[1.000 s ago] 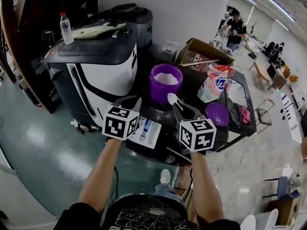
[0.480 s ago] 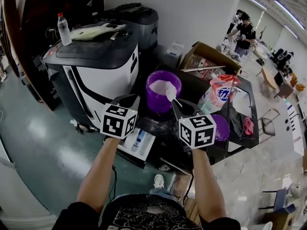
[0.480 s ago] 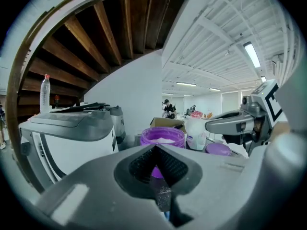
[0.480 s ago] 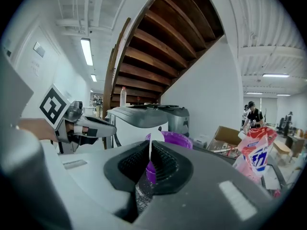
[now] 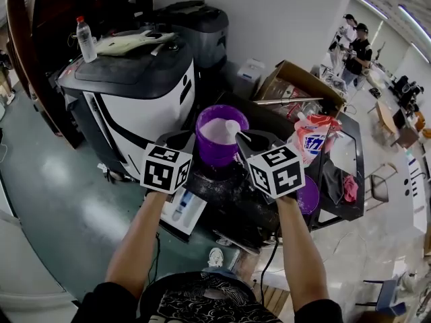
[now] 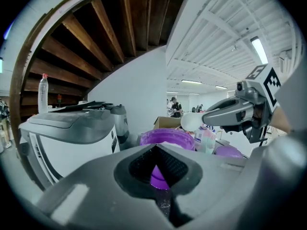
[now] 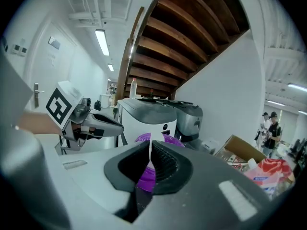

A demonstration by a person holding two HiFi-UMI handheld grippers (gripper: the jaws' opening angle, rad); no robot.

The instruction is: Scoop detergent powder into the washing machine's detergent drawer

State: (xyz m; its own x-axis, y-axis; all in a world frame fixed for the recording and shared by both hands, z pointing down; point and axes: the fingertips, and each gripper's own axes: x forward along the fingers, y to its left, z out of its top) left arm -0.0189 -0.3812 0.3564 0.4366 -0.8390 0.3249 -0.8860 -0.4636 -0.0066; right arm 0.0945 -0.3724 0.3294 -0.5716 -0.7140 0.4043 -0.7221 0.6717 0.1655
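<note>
scoop (image 5: 232,127) clenched in right gripper (image 5: 244,139) over purple tub (image 5: 205,148); left gripper (image 5: 186,140) closed.

No wording can be read: the blue print on the detergent bag (image 5: 311,138), toward the worktop's (image 5: 225,184) right edge, is too small to be deciphered.

The head view looks steeply down over both forearms (image 5: 138,241): washing machine (image 5: 135,93) upper left, purple tub (image 5: 217,140) centre. Each gripper view sits low behind its own jaws, facing that tub close ahead. The left one catches the right gripper (image 6: 206,120) at its right edge, the right one the left gripper (image 7: 120,127) at left.
</note>
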